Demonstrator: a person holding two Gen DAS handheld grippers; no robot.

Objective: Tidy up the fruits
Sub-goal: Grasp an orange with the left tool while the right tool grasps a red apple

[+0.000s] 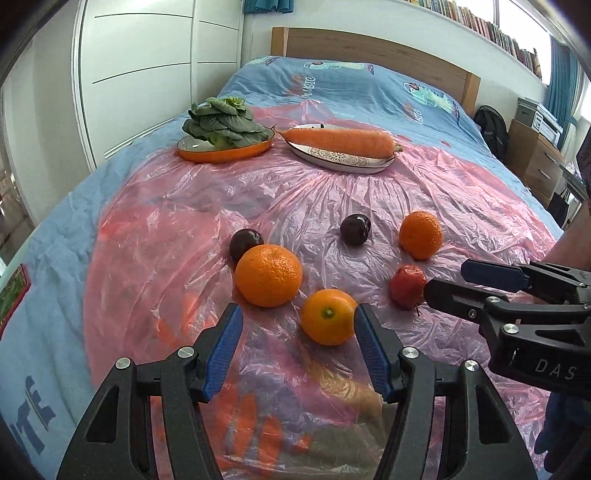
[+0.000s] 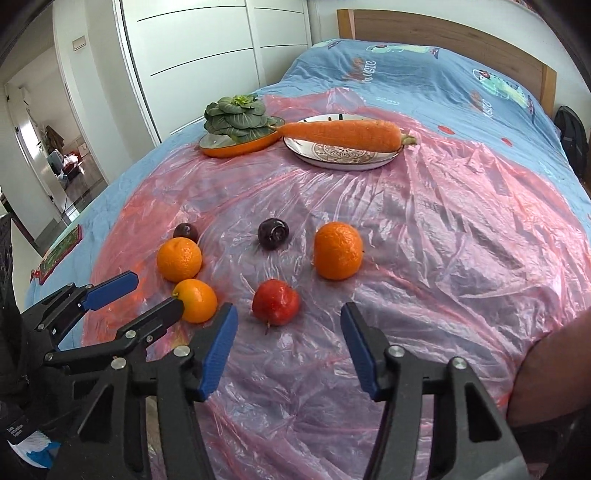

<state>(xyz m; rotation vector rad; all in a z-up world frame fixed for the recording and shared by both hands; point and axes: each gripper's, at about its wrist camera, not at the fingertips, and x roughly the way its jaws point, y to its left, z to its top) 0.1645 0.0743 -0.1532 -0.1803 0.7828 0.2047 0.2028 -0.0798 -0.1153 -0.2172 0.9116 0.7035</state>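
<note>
Pink crinkled plastic sheeting (image 1: 184, 229) covers a bed with a blue printed bedspread (image 1: 332, 81), and all the produce lies on it. Both tongs are spread with nothing between the pads. At the left gripper (image 1: 297, 321), a smooth orange with a green stem dot (image 1: 328, 316) lies near the inner face of its right-hand pad, at about 1 o'clock from the gap; whether they touch I cannot tell. A larger dimpled orange (image 1: 269, 275) lies at 11 o'clock, with a dark plum (image 1: 245, 242) tucked just behind it. The right gripper (image 2: 288, 325) hovers over a glossy red apple (image 2: 276, 302) that lies just ahead of the gap at 12 o'clock, clear of both pads. Farther out at 1 o'clock is a third orange (image 2: 338, 250), and at 12 o'clock a second dark plum (image 2: 273, 233). Beyond, at the far edge of the sheeting, a leafy green vegetable (image 2: 236, 118) stands on an orange-rimmed dish (image 2: 236, 147), beside a long carrot (image 2: 343, 136) lying across a patterned white plate (image 2: 340, 157). Only the right wrist view shows an open doorway (image 2: 48, 147) at 10 o'clock; only the left wrist view shows bookshelves (image 1: 491, 26) and a wooden dresser (image 1: 535, 158) at 2 o'clock.
</note>
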